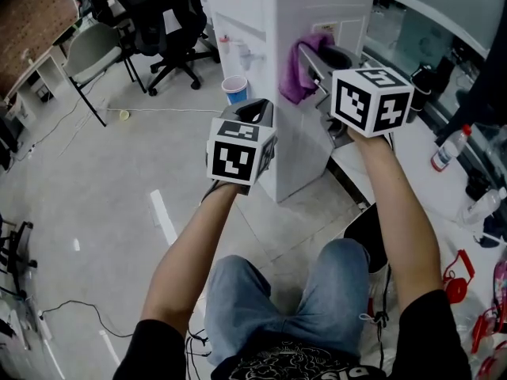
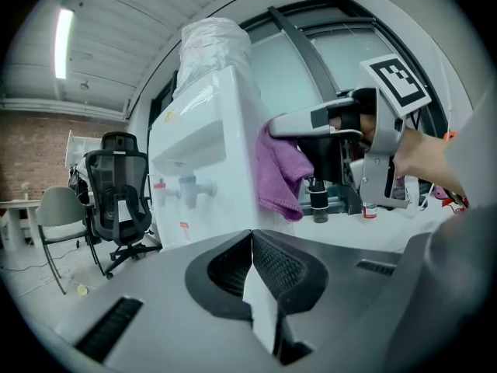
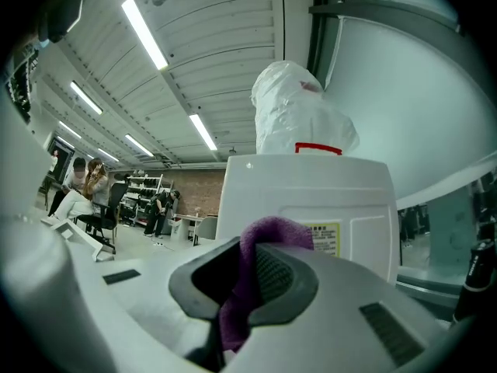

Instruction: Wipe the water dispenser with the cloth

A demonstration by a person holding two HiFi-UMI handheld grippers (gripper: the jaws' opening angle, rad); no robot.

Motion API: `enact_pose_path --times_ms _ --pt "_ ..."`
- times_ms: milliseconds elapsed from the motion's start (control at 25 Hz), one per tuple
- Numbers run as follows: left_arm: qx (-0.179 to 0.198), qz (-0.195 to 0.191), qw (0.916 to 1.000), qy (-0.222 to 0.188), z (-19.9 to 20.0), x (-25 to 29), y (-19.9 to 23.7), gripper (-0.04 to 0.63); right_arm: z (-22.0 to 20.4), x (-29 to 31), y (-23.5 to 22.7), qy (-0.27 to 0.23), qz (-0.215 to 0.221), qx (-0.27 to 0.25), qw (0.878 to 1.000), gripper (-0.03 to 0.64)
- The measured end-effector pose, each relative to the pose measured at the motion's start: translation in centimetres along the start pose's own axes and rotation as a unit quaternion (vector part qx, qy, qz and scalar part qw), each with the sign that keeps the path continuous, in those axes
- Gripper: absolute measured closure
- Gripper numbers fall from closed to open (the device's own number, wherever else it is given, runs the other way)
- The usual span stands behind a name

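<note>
Holding a purple cloth (image 1: 302, 71) clamped tight between its jaws, the right gripper (image 1: 318, 60) keeps it at the upper wall of the white water dispenser (image 1: 287, 18), just beside a yellow label (image 3: 327, 239). The left gripper (image 1: 255, 114) is lower, near the dispenser but apart from it. Its jaws are closed together with nothing between them.

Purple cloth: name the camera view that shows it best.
The left gripper view: the cloth hangs in full from the right gripper beside the water dispenser. The head view shows it smaller, partly behind the gripper. The right gripper view shows only the fold pinched between its jaws.
</note>
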State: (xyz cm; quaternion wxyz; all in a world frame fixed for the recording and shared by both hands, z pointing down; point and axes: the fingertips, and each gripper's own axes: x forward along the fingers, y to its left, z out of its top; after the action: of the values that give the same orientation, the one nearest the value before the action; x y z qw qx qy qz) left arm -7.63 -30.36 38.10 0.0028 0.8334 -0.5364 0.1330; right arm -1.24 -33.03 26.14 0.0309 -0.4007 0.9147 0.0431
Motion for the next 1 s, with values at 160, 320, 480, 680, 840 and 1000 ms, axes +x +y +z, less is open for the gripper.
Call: enact_pose_path --times_ms 160,320,480,680,840,1000 --pt "-0.002 -0.004 1.0000 0.007 -1.3 0.2 -0.4 0.569 -2.8 -0.3 0.2 0.014 0.003 0.005 1.000 0.584" --pt "-0.004 -0.002 1.0000 0.009 -2.5 0.4 -0.5 0.569 -5.5 -0.5 0.0 0.031 0.002 0.012 0.999 0.584" --pt "-0.007 -0.002 0.9998 0.018 -4.1 0.8 -0.8 0.570 -8.3 -0.8 -0.1 0.050 0.001 0.020 0.999 0.584" --pt "-0.010 -0.006 0.9995 0.030 -6.2 1.3 -1.3 0.569 -12.3 -1.1 -0.1 0.075 -0.002 0.038 0.996 0.584" --pt "-0.010 -0.008 0.9992 0.037 -7.8 1.9 -1.9 0.569 -15.7 -1.4 0.0 0.091 0.000 0.053 0.994 0.584" --pt "-0.011 -0.012 0.9985 0.052 -9.8 2.4 -2.4 0.569 -18.6 -1.6 0.2 0.105 0.000 0.066 0.992 0.584"
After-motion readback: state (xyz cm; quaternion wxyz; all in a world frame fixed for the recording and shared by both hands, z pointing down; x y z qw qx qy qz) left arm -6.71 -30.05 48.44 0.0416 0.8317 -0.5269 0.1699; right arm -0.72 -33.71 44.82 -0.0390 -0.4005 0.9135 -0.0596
